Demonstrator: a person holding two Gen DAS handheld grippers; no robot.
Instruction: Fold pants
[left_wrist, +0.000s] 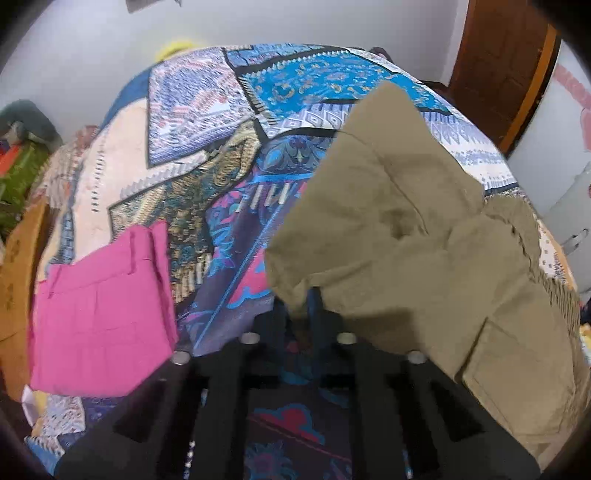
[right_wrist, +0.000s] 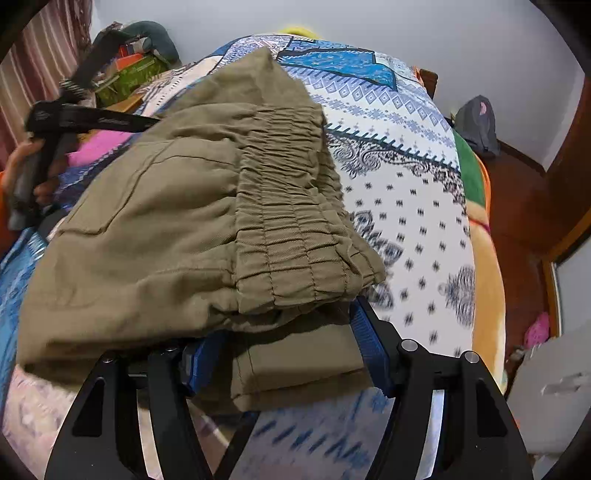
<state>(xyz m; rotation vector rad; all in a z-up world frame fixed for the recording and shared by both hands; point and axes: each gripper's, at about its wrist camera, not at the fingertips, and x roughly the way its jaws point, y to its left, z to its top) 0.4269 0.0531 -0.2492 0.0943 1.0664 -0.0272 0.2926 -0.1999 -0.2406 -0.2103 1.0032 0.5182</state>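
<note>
Khaki pants (left_wrist: 406, 240) lie bunched on the patterned bedspread (left_wrist: 221, 129), filling the right half of the left wrist view. My left gripper (left_wrist: 308, 306) has its fingers close together, pinching the near left edge of the cloth. In the right wrist view the khaki pants (right_wrist: 166, 221) drape over my right gripper (right_wrist: 288, 350), elastic waistband (right_wrist: 288, 221) on top. A thick folded layer sits between its blue pads (right_wrist: 371, 347), which press on it. A hand (right_wrist: 22, 162) holds the left tool's black body (right_wrist: 81, 118) at the far left; its tips are hidden behind the cloth.
Folded pink pants (left_wrist: 103, 314) lie to the left on the bed. A wooden bed edge (left_wrist: 18, 266) runs at the left, a brown door (left_wrist: 498, 55) stands at the right. Boxes and clutter (right_wrist: 125, 74) sit past the bed; a grey bag (right_wrist: 476, 125) rests on the floor.
</note>
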